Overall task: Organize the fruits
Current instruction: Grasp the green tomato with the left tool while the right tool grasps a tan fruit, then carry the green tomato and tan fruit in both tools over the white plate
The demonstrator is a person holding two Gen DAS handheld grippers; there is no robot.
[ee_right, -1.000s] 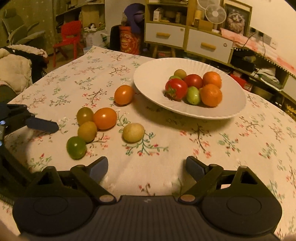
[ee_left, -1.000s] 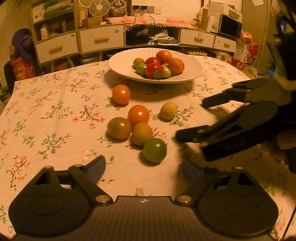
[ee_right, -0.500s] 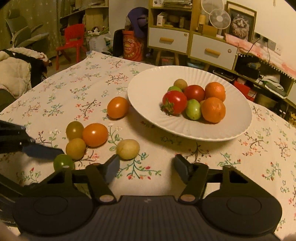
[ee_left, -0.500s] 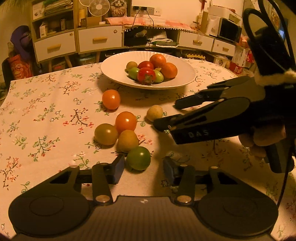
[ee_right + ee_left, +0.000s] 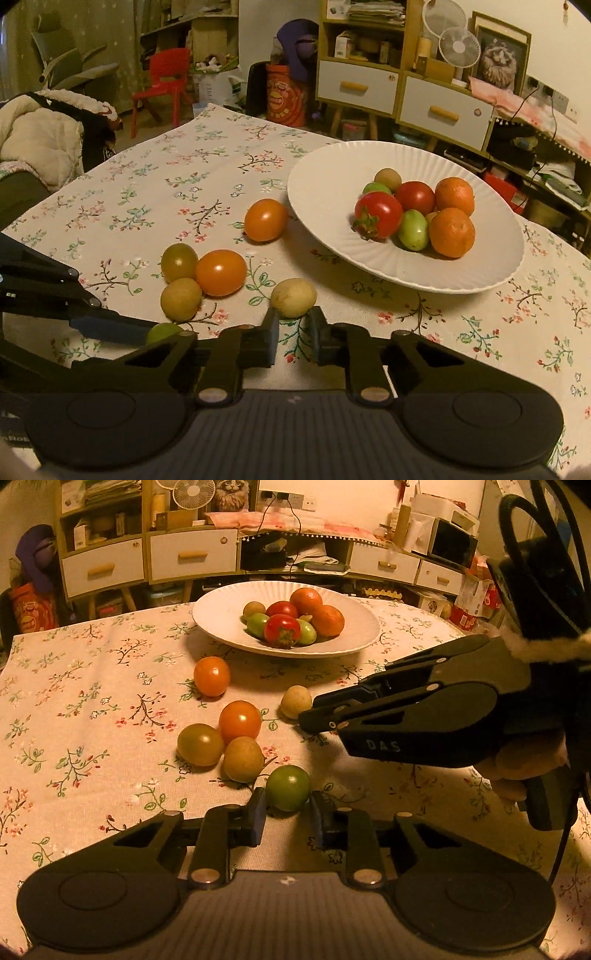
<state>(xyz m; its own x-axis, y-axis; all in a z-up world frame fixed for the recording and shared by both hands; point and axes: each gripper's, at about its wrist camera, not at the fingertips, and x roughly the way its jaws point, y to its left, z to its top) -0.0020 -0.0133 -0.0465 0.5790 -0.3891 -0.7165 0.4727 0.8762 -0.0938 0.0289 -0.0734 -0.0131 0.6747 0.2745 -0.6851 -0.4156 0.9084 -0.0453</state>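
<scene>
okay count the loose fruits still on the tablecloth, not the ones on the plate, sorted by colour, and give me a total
Orange: 2
Yellow-tan: 2
Olive, brownish green: 1
Bright green: 1
Total off the plate: 6

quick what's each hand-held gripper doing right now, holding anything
Left hand-held gripper: jaws have just closed on the green tomato.
Right hand-held gripper: jaws have just closed on the small yellow fruit.
</scene>
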